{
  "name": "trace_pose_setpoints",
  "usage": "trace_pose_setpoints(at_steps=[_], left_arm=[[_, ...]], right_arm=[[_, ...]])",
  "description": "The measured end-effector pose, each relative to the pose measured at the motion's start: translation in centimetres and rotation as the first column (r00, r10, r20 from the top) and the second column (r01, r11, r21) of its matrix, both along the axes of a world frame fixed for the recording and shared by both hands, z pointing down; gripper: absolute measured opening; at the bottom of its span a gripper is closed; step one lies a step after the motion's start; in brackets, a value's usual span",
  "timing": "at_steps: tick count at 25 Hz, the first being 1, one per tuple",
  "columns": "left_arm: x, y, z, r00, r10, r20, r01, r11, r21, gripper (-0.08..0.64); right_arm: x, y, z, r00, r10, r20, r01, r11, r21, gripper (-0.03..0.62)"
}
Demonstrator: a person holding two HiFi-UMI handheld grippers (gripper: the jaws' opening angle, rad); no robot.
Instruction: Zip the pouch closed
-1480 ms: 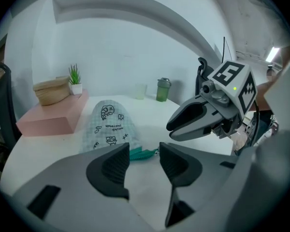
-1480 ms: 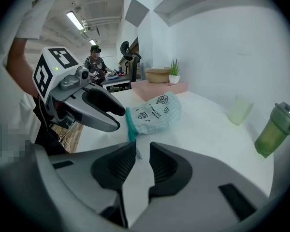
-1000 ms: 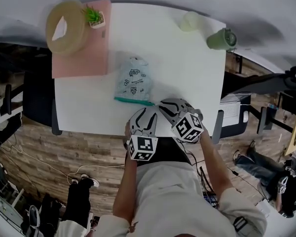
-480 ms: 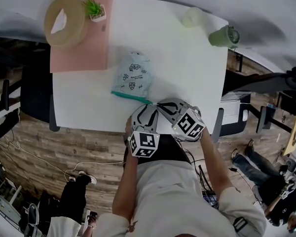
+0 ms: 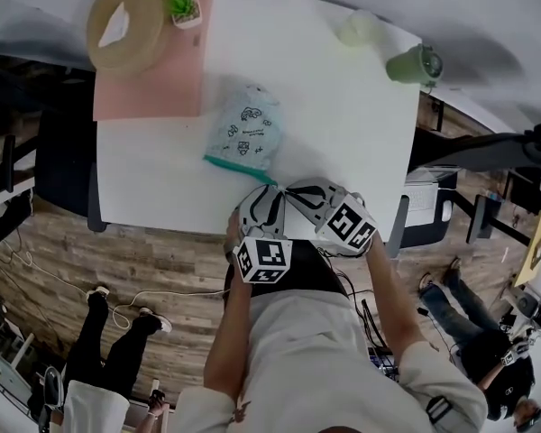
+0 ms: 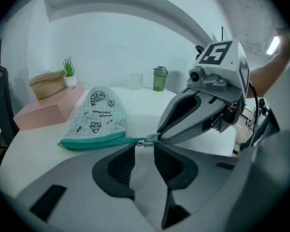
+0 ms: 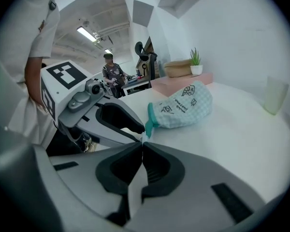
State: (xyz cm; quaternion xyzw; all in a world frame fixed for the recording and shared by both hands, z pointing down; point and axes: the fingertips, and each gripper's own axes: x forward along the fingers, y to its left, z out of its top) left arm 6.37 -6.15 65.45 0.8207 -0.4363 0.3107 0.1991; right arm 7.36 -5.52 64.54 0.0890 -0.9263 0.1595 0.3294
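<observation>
The pale checked pouch (image 5: 245,132) with a teal zip (image 6: 94,141) lies on the white table (image 5: 343,133), its zip edge facing me. In the left gripper view, the right gripper (image 6: 158,137) is shut on the metal zip pull (image 6: 147,142) at the zip's right end. My left gripper (image 6: 144,147) sits just behind that end. Its jaws have just been closing but still stand apart. The zip's end lies at its fingertips, unpressed. The right gripper view shows the right gripper (image 7: 142,143) pinched tight at the teal end (image 7: 149,121), with the left gripper (image 7: 101,114) beside it.
A tan round basket (image 5: 124,25) and a small potted plant (image 5: 182,5) stand on a pink mat (image 5: 149,79) at the far left. A clear cup (image 5: 359,27) and a green tumbler (image 5: 411,64) stand far right. The table's near edge (image 5: 162,225) runs just before the grippers.
The pouch's zip edge has swung, its right end drawn toward the grippers. The right gripper has shifted slightly. A person on the floor at left has walked on.
</observation>
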Motion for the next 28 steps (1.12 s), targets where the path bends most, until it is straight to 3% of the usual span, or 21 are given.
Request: trace_pose_setpoints(at_steps=[6,13,22,28], left_arm=[[-0.2,0.6,0.1,1.0,0.016,-0.003,-0.016,1.0,-0.005,0.072],[-1.4,0.6,0.8,1.0,-0.022,0.005,0.022,1.0,-0.016,0.035],[-1.1,0.1,1.7,0.997,0.057,0.059,-0.055,0.998,-0.033,0.01],[-1.2,0.4,1.7,0.992,0.11,0.056,-0.108,0.993,-0.048,0.0]], right_arm=[[-0.2,0.2,0.3,1.0,-0.001,-0.016,0.001,1.0,0.009,0.003],[-0.1,0.4,0.9,0.999,0.004,-0.035,-0.003,1.0,0.011,0.003],[-0.6,0.7,1.4,0.998,0.011,-0.054,-0.01,1.0,0.011,0.003],[-0.2,0.3,1.7,0.994,0.085,-0.062,-0.086,0.996,-0.009,0.002]])
